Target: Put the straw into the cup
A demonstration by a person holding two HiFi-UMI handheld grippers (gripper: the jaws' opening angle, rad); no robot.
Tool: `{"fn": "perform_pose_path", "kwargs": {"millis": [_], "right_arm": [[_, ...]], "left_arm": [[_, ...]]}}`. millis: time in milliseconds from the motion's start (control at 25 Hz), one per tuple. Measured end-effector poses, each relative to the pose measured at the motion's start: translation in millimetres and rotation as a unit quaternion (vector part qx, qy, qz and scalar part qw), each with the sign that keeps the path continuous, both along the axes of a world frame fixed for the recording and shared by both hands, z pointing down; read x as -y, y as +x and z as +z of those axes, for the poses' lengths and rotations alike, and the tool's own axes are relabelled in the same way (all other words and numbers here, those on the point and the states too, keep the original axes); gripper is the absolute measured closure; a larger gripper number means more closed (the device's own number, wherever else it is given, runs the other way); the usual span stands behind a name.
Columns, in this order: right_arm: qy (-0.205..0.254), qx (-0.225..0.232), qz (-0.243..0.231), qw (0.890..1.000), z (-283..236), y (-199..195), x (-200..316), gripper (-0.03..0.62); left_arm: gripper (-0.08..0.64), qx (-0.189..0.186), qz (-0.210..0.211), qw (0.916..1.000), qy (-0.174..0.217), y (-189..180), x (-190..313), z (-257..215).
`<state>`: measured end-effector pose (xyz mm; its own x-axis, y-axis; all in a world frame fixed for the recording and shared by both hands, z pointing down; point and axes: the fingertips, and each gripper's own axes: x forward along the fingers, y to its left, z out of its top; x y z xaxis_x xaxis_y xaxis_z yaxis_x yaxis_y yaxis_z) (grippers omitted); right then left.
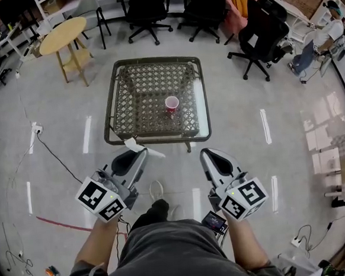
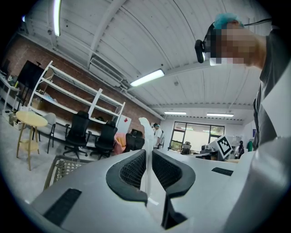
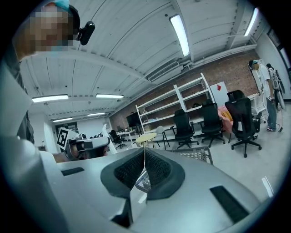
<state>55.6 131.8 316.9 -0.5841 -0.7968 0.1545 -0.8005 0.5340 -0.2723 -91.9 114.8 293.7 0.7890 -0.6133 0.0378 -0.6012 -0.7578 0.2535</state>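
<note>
Fingers point(image 2: 132, 172) of left gripper point(image 2: 148, 154) clamped on white straw point(image 2: 146, 132), right gripper point(image 3: 144, 157) fingers point(image 3: 159, 170) together, empty, red cup point(image 1: 171, 103) upright on surface point(image 1: 150, 85)

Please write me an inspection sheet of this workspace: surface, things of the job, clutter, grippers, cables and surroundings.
Surface: square wicker table with a glass top, on a pale shiny floor.
Job's things: red cup upright on the table; white straw not yet in the cup.
Clutter: nothing seen on the table besides the cup.
Grippers: left gripper shut on the straw; right gripper shut, with nothing between its jaws; both short of the table.
Cables: black cable on the floor at the left, from a power strip.
Surroundings: round wooden table, office chairs, a person at the far right.
</note>
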Motion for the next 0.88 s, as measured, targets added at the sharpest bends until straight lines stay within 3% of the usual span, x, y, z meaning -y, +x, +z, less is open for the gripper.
{"fn": "perform_pose_path", "kwargs": {"millis": [480,880], "right_arm": [[-0.013,-0.009,0.007,1.000,8.2,-36.6,80.9,0.577],[-0.014,-0.010,0.025,1.000,-0.8,-54.0,122.2,0.577]], "left_arm": [[0.511,-0.002,0.007,0.9999,-0.015,-39.9,82.2,13.4],[0.511,0.000,0.031,0.9995,-0.011,-52.2,130.5,3.7]]}}
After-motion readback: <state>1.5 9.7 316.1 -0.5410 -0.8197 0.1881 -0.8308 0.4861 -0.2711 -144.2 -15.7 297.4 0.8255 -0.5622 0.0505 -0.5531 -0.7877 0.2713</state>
